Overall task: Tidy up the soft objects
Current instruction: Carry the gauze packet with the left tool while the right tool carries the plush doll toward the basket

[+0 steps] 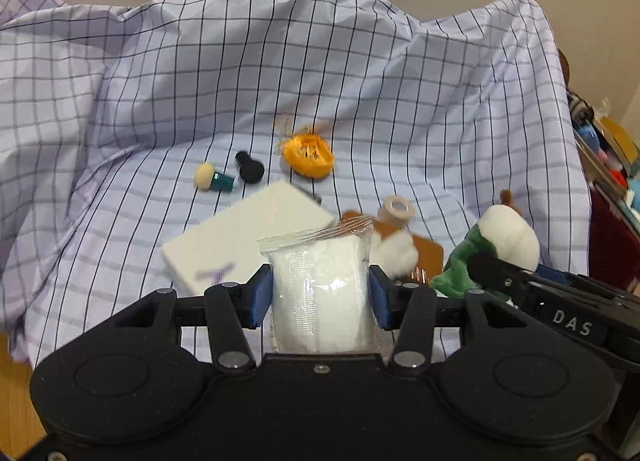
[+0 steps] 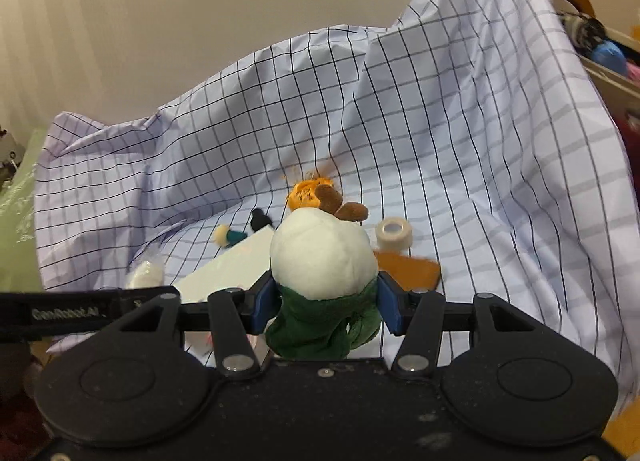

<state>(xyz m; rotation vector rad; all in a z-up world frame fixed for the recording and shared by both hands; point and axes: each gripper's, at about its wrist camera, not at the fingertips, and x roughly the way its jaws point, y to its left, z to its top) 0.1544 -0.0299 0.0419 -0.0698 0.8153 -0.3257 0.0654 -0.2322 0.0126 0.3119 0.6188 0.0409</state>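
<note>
My left gripper (image 1: pixel 320 295) is shut on a clear bag of white gauze (image 1: pixel 322 293) and holds it above the checked cloth (image 1: pixel 280 73). My right gripper (image 2: pixel 326 299) is shut on a plush toy (image 2: pixel 324 257) with a white head, green body and brown antlers; the toy also shows at the right of the left wrist view (image 1: pixel 506 239). On the cloth lie an orange mesh puff (image 1: pixel 309 157), a black sponge (image 1: pixel 249 168), a beige-and-teal puff applicator (image 1: pixel 212 178), a white foam pad (image 1: pixel 248 237), a tape roll (image 1: pixel 396 210) and cotton balls (image 1: pixel 396 253) on a brown card (image 1: pixel 430 251).
The checked cloth rises in folds at the back and both sides. A shelf with colourful soft items (image 1: pixel 600 141) stands at the right edge. A pale green object (image 2: pixel 16 213) sits at the far left. A beige wall (image 2: pixel 200 1) is behind.
</note>
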